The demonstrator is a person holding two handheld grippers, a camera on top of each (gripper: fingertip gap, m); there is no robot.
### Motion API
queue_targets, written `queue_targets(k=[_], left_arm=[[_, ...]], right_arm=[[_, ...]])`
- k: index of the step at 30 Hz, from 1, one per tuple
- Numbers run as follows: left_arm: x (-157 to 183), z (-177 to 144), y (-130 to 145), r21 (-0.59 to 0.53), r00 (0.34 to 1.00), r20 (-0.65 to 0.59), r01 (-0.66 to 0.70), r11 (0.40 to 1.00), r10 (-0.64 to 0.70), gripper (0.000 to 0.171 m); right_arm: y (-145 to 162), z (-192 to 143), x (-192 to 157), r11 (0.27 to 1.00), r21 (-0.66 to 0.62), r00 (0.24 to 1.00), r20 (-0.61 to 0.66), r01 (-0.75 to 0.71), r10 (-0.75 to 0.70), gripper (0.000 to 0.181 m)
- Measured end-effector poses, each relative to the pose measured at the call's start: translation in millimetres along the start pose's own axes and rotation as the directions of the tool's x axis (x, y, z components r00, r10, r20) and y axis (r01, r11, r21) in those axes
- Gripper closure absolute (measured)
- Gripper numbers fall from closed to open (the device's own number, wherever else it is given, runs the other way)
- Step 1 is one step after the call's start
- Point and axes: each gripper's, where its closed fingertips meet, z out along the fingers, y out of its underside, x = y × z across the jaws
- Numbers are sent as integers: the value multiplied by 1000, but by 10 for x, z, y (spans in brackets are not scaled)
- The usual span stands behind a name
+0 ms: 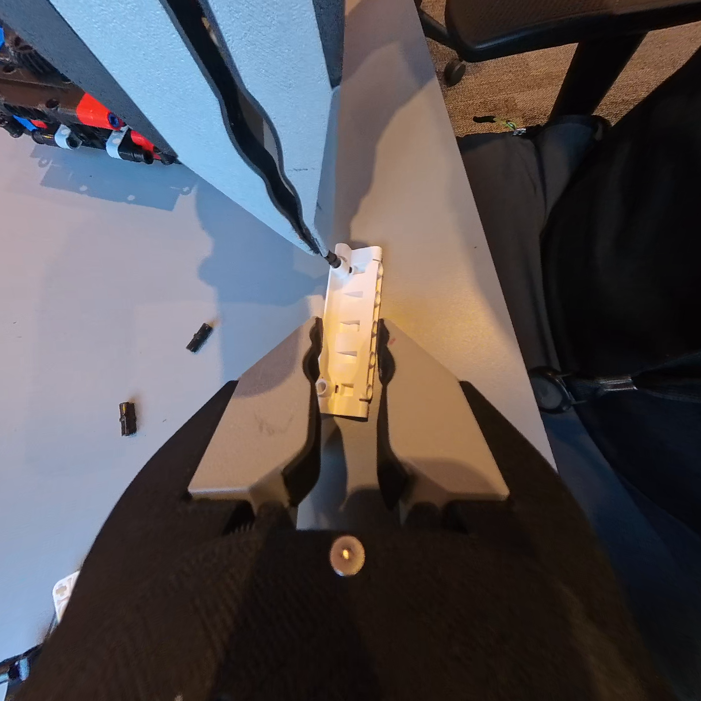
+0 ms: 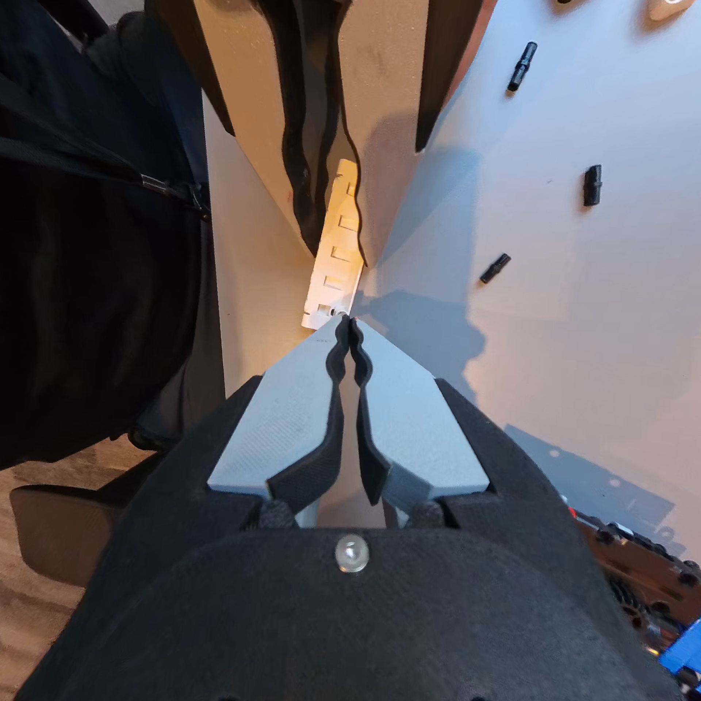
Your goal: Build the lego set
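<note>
A long white Lego panel (image 1: 351,333) lies near the table's edge. My left gripper (image 1: 348,330) is shut on the white panel, one finger on each long side. My right gripper (image 2: 349,320) is shut on a small black pin (image 1: 333,261) and holds its tip at a hole in the panel's far end. In the right wrist view the pin is mostly hidden behind my fingertips, with the white panel (image 2: 335,261) just beyond them. The left gripper (image 2: 335,250) shows at the top of that view, clamping the panel.
Loose black pins (image 1: 200,337) (image 1: 127,418) lie on the white table (image 1: 95,284); they also show in the right wrist view (image 2: 495,268) (image 2: 592,186) (image 2: 522,66). A black, red and blue Lego build (image 1: 79,121) stands at the far left. A chair (image 1: 531,34) and a person's dark clothing (image 1: 607,246) are beyond the table edge.
</note>
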Motion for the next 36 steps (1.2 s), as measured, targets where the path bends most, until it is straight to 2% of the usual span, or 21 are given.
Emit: queue_targets(k=[11,14,16,18,22,27,29,31,33,36], left_arm=[[27,7,-7,-1,1000,-8,6,1000,-6,146],[25,7,-7,0,1000,0,0,1000,0,146],[-5,10,-7,-1,1000,20,8,1000,-8,146],[-42,2,2,-1,999,28,40,999,-40,146],[-75,-5,7,1,996,44,77,997,-77,146],[-74,51,-72,17,989,50,142,990,-142,146],[-66,74,-170,57,980,52,187,981,-190,145],[19,84,-251,81,977,22,211,974,-213,143],[14,63,-209,41,971,79,221,974,-224,127],[41,-18,-177,43,957,129,255,966,-258,124]], right_arm=[[26,46,-43,1000,3,999,-44,31,-31,181],[19,39,-24,999,39,999,-49,-18,20,181],[10,15,13,995,87,996,-69,-51,57,181],[-72,-81,34,974,207,990,-80,-94,113,181],[-130,-339,61,885,430,964,-102,-179,245,181],[-12,-317,-56,833,522,934,-170,-185,315,160],[34,-259,-75,834,523,920,-214,-176,328,148],[117,-177,-65,861,482,898,-291,-161,331,146],[172,-91,-102,886,443,886,-346,-136,308,143],[184,14,-181,894,435,888,-360,-113,287,143]])
